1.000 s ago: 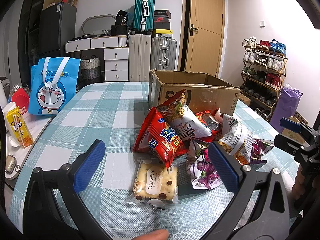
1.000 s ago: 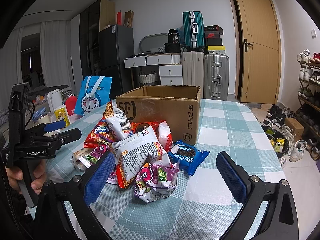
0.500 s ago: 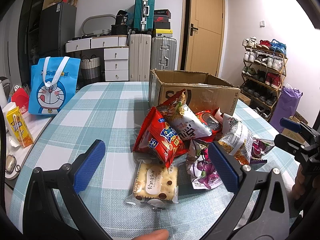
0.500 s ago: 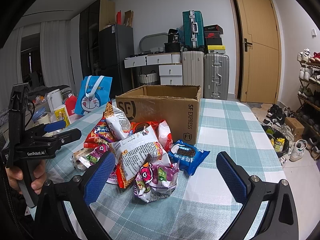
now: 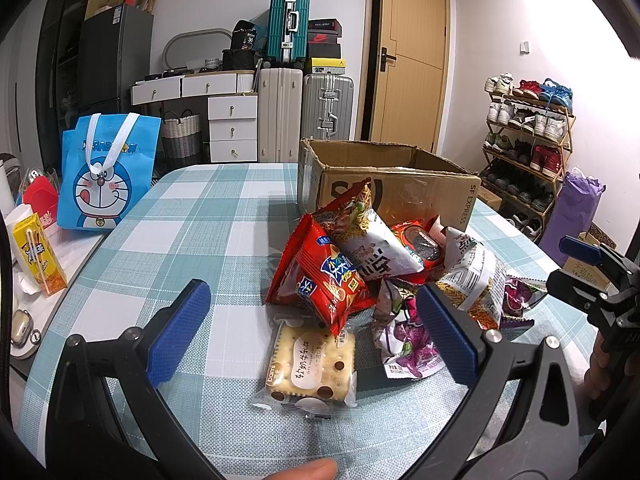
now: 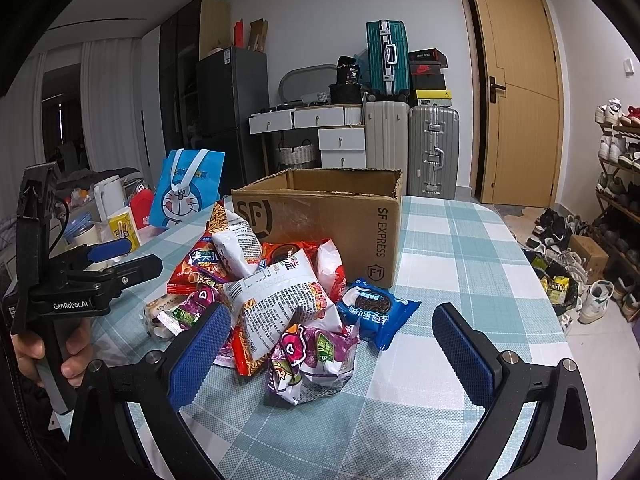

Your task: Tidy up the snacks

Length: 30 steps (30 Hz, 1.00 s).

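A pile of snack packets (image 5: 380, 264) lies on the checked table in front of an open cardboard box (image 5: 384, 178). A cracker packet (image 5: 312, 360) lies nearest my left gripper (image 5: 316, 324), which is open and empty just short of the pile. A red chip bag (image 5: 324, 276) leans above it. In the right wrist view the pile (image 6: 272, 280) and the box (image 6: 332, 216) show from the other side. A blue cookie packet (image 6: 374, 310) and a purple packet (image 6: 312, 356) lie nearest my right gripper (image 6: 332, 328), open and empty.
A blue Doraemon bag (image 5: 106, 176) stands at the table's far left, with a yellow drink carton (image 5: 38, 254) and clutter beside it. Suitcases, drawers and a door stand behind the table. A shoe rack (image 5: 528, 144) is to the right.
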### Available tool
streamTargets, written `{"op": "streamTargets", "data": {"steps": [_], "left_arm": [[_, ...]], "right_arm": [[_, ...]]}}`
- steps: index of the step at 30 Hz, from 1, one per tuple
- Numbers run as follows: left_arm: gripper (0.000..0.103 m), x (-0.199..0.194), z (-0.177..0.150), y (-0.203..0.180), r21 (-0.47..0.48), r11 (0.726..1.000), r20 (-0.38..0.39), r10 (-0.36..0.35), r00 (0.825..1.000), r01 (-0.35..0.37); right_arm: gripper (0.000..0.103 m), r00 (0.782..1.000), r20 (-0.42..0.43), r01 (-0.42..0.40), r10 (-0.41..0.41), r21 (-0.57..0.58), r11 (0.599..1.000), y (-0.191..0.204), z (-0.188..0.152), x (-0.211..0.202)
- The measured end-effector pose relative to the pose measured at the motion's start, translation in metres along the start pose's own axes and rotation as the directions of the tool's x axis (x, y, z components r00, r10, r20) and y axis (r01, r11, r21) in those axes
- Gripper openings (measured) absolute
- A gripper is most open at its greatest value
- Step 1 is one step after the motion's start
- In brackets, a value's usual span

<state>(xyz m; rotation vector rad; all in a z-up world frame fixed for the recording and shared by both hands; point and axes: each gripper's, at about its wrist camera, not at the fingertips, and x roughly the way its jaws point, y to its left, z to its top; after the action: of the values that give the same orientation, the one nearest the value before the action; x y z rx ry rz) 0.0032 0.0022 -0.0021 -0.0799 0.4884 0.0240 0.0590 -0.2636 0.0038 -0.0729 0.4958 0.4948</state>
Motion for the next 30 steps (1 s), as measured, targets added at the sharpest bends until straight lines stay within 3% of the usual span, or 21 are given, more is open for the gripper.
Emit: {"op": "streamTargets", "data": {"steps": [7, 19, 26, 30], "left_arm": [[0.103, 0.0, 0.0, 0.0, 0.0, 1.0, -0.001, -0.001, 1.0, 0.001], [0.103, 0.0, -0.003, -0.001, -0.002, 1.0, -0.001, 0.003, 1.0, -0.003], [0.103, 0.0, -0.007, -0.002, -0.002, 1.0, -0.012, 0.002, 1.0, -0.002], [0.103, 0.007, -0.007, 0.0, -0.013, 1.0, -0.04, 0.002, 0.999, -0.002]], "right_arm": [[0.103, 1.0, -0.015, 0.002, -0.002, -0.002, 1.0, 0.0, 0.0, 0.002], [0.103, 0.993, -0.118, 0.018, -0.016, 0.015, 1.0, -0.006, 0.002, 0.021], [0.103, 0.983, -0.183, 0.008, -0.009, -0.003, 1.0, 0.0, -0.002, 0.032], [0.103, 0.963, -0.268, 0.0, 0.002, 0.009, 1.0, 0.0, -0.008, 0.046]]}}
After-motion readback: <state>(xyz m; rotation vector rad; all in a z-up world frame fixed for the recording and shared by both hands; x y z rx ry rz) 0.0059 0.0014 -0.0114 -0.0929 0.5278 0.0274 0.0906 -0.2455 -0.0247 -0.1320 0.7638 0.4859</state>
